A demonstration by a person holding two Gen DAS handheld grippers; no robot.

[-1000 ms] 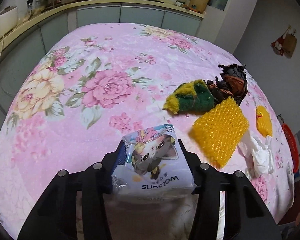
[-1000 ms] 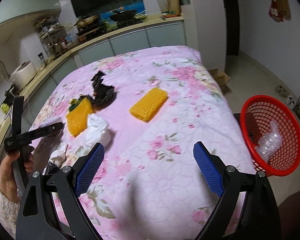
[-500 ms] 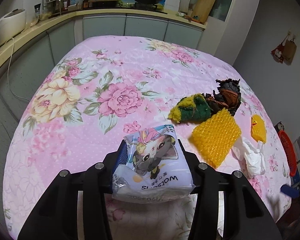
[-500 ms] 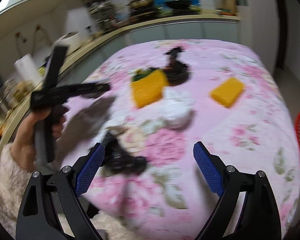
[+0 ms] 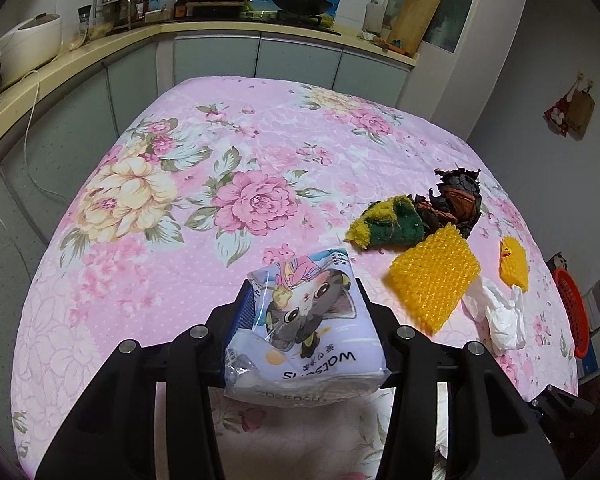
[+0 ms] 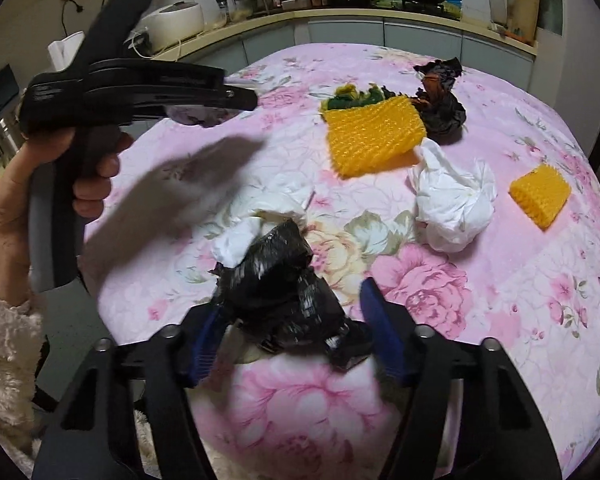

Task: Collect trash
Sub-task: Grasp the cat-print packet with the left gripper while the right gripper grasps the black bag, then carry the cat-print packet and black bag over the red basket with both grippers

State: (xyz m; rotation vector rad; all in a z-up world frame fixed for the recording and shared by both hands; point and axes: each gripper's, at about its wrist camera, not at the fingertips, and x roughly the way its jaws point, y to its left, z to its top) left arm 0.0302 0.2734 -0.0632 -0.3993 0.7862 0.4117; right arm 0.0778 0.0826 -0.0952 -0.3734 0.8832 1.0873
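Left wrist view: the left gripper [image 5: 304, 320] was clamped on a soft plastic tissue packet printed with a cartoon cat [image 5: 308, 320], held clear above the pink floral quilted cover [image 5: 160, 208]. Loose trash lay to the right: a yellow-and-green scouring sponge [image 5: 384, 222], a dark crumpled wrapper [image 5: 456, 200], a large yellow bubble-textured pad [image 5: 432, 280], a crumpled white tissue [image 5: 500, 316] and a small yellow pad [image 5: 514, 264]. The red plastic basket [image 5: 572, 304] showed only at the far right edge, beyond the cover.

Right wrist view: the right gripper [image 6: 296, 328] was closing around a crumpled black plastic bag [image 6: 284, 292] lying on the cover; the left pad touched it, the right pad stood just clear. A white tissue scrap [image 6: 236, 240] touched the bag's far side.

Risk: the bag is slack and bulky, so the jaws may pinch only a fold and drop it in transit. They could also catch the cover beneath and drag it.
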